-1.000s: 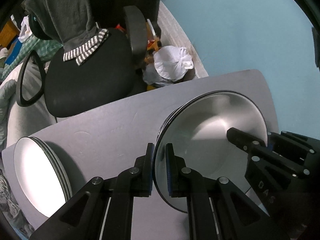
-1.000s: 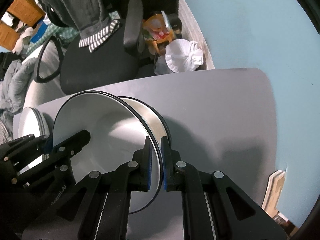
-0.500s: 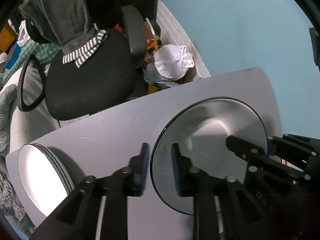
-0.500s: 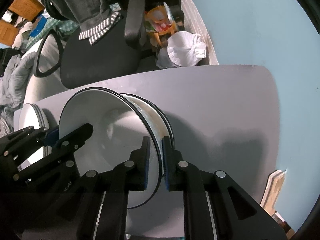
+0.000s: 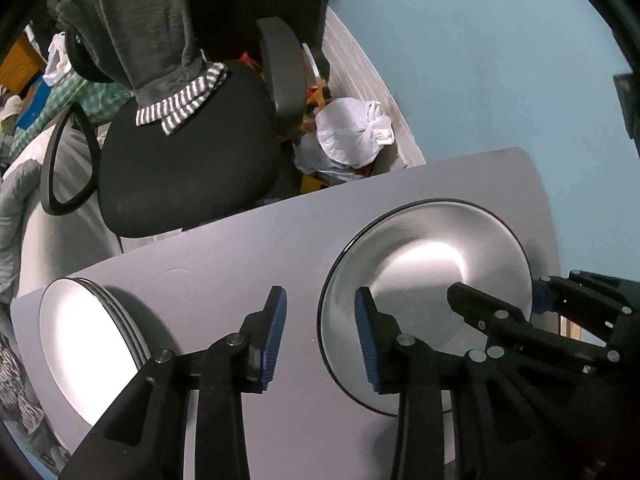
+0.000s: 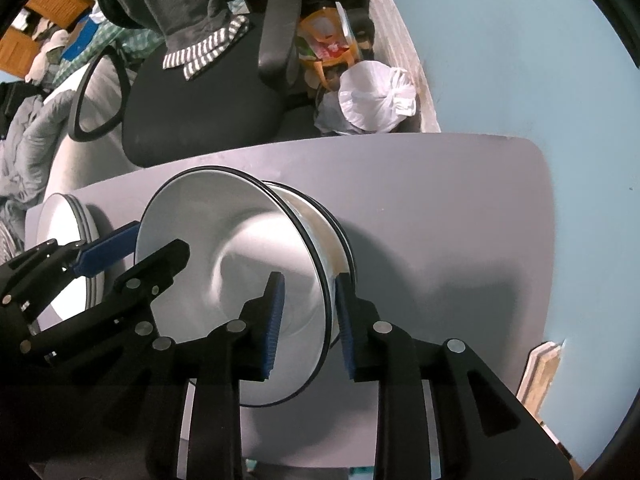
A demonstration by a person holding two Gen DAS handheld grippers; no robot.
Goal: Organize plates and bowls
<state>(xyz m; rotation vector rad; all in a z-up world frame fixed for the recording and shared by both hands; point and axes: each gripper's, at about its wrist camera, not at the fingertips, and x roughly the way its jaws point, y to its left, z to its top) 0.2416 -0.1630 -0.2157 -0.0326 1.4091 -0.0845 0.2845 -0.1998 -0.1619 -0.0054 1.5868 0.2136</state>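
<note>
A stack of white, black-rimmed bowls [image 5: 432,280] [image 6: 224,264] stands on the grey table [image 5: 240,264] [image 6: 440,220]. My left gripper [image 5: 320,340] [image 6: 160,240] points down over the top bowl's left rim. Its jaws are opening, with the rim between the blue pads and clear of both. My right gripper [image 6: 310,324] [image 5: 498,294] straddles the opposite rim. Its jaws are opening too, by a smaller gap, and the rim stands loose between the pads. A stack of white plates [image 5: 80,344] [image 6: 68,240] lies at the table's left end.
Beyond the table's far edge stands a black office chair [image 5: 180,176] with a grey striped garment [image 5: 160,40] draped on it. A tied white plastic bag [image 5: 352,132] and clutter lie on the floor. A blue wall [image 5: 500,60] runs along the right.
Both grippers were shut on the top bowl's rim. Their jaws have since parted, the left wider than the right. The bowl now rests on the stack.
</note>
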